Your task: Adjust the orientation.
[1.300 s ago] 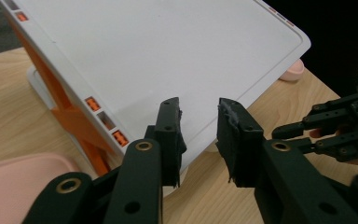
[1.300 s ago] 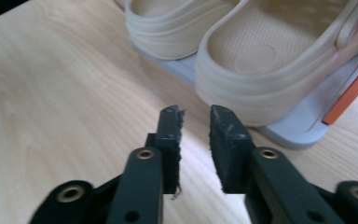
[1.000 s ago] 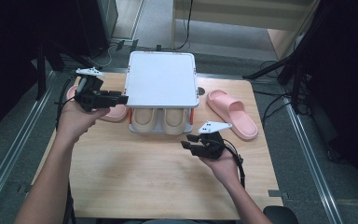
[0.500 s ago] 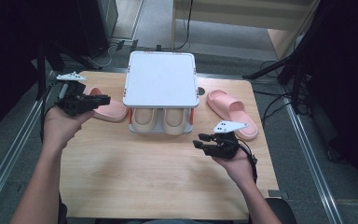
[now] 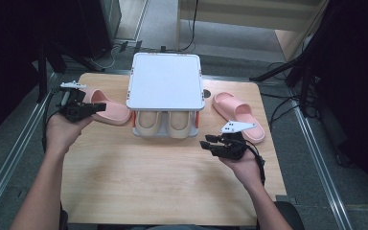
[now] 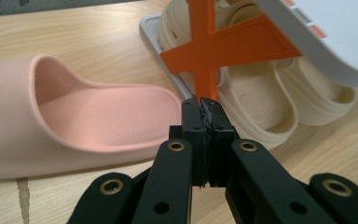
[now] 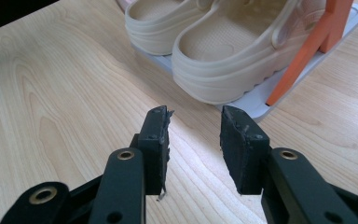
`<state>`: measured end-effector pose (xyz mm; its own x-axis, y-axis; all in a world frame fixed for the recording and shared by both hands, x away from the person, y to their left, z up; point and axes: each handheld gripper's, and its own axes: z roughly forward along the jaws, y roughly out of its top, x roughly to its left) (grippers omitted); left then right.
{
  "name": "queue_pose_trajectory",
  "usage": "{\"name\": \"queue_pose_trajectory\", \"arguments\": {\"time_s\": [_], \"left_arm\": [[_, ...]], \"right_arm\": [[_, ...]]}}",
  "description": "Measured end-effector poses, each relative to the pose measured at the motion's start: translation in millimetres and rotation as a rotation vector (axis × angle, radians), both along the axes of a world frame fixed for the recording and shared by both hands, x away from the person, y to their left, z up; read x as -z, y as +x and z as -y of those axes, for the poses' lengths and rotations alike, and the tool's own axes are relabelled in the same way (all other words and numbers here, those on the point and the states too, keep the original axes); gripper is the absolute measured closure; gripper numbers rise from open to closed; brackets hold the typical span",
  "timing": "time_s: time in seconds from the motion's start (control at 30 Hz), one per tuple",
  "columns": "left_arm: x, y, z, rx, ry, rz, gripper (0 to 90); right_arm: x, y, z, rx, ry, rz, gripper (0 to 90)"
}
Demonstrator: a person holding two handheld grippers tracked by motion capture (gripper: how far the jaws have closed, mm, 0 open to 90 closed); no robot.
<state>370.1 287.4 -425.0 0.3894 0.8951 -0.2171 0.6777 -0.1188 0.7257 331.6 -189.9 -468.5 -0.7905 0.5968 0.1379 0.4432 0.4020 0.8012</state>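
Since the left gripper has just been closing and now sits pinched empty beside the pink slipper, reopen before grasping its rim; the right gripper waits half-open.

No readable text, label, brand, number or sign on anything here.

bare wood open in front of the rack, pink slippers flanking either side
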Motion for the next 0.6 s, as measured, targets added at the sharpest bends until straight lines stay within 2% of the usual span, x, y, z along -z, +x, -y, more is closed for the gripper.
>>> {"name": "queue_pose_trajectory", "arguments": {"time_s": [0.07,0.33,0.43,0.6], "left_arm": [[4.6,4.4,-0.3,-0.006,0.005,0.004,89.1],[27.0,24.9,-8.1,-0.035,-0.002,-0.030,89.2],[35.1,32.9,-11.8,-0.063,0.013,-0.040,89.2],[48.2,44.9,-18.9,-0.100,0.007,-0.051,89.4]], "right_arm": [[0.9,-0.4,1.1,0.005,-0.001,-0.008,62.8],[6.7,-2.7,4.3,0.027,-0.010,-0.029,63.1],[7.4,-3.8,5.6,0.039,-0.007,-0.031,63.1],[9.1,-6.5,7.8,0.047,-0.017,-0.029,63.1]]}}
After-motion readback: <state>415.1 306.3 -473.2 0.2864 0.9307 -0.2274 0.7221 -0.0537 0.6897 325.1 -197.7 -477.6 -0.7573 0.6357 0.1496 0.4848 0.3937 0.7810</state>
